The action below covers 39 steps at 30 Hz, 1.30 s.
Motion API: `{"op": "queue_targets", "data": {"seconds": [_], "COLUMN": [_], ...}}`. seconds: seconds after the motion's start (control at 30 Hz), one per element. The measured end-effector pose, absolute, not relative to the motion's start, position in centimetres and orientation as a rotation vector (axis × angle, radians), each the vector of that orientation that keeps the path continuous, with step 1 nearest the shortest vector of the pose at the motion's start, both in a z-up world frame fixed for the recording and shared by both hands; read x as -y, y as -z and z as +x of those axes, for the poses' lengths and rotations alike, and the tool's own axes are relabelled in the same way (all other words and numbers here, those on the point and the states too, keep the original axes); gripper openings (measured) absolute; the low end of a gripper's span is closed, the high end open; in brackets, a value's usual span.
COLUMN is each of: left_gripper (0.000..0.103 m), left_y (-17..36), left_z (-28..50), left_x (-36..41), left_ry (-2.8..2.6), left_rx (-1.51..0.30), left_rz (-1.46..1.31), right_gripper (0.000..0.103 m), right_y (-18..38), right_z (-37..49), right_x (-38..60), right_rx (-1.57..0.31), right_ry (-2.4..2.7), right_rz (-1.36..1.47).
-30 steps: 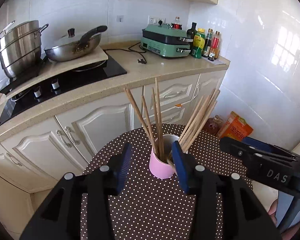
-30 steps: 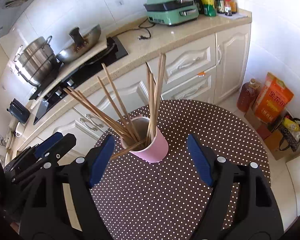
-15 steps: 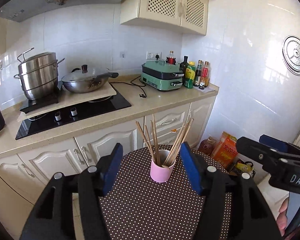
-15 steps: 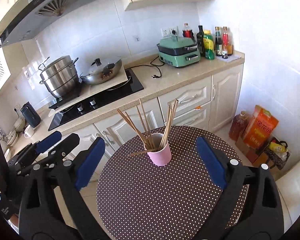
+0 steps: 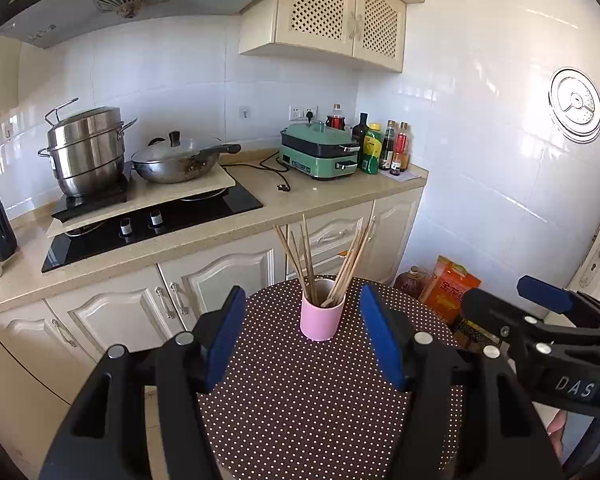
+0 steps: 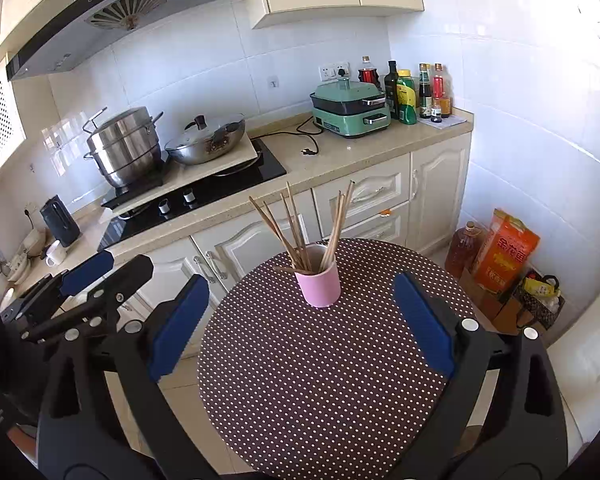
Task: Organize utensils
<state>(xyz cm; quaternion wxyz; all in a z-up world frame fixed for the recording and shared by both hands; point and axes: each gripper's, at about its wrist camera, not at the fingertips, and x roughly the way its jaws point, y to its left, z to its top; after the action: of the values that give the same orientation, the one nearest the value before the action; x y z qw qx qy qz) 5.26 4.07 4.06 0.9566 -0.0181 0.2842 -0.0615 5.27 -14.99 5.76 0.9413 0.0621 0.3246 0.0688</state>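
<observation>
A pink cup (image 5: 321, 320) stands upright near the far edge of a round table with a brown polka-dot cloth (image 5: 308, 412). Several wooden chopsticks (image 5: 332, 266) stand fanned out in it. The cup (image 6: 318, 286) and chopsticks (image 6: 300, 232) show in the right wrist view too, on the same table (image 6: 324, 380). My left gripper (image 5: 302, 340) is open and empty, held back from the cup. My right gripper (image 6: 300, 332) is open and empty, also well short of the cup. Each gripper shows at the edge of the other's view.
Behind the table runs a kitchen counter (image 5: 312, 196) with a stove, a steel pot (image 5: 86, 150), a wok (image 5: 176, 160), a green cooker (image 5: 320, 152) and bottles (image 5: 384, 146). An orange bag (image 6: 504, 250) and an oil bottle (image 6: 460, 248) stand on the floor at the right.
Both grippers have pulled back and up from the cup, which now looks smaller and farther away. The cup and chopsticks have stayed in place.
</observation>
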Motion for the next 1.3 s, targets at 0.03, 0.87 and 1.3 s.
{"op": "queue_targets", "data": {"seconds": [0.03,0.87,1.3], "left_gripper": [0.06,0.06,0.06], "left_y": [-3.9,-3.3,-3.2], "left_z": [5.1,5.0,4.9], "left_x": [-4.2,-4.2,-4.5], "left_ry": [0.123,0.132,0.131], "left_rx": [-0.573,-0.575,-0.581], "left_rz": [-0.037,-0.035,-0.046], "right_gripper": [0.092,0.093,0.093], "right_y": [-5.5,-4.4,-4.9], "right_z": [5.1,4.0,4.3], "right_x": [14.9,14.8,15.0], "right_rx": [-0.663,-0.691,-0.689], "right_ry": [-0.143,-0.144,-0.137], "right_rz": [0.124,0.182,0.197]}}
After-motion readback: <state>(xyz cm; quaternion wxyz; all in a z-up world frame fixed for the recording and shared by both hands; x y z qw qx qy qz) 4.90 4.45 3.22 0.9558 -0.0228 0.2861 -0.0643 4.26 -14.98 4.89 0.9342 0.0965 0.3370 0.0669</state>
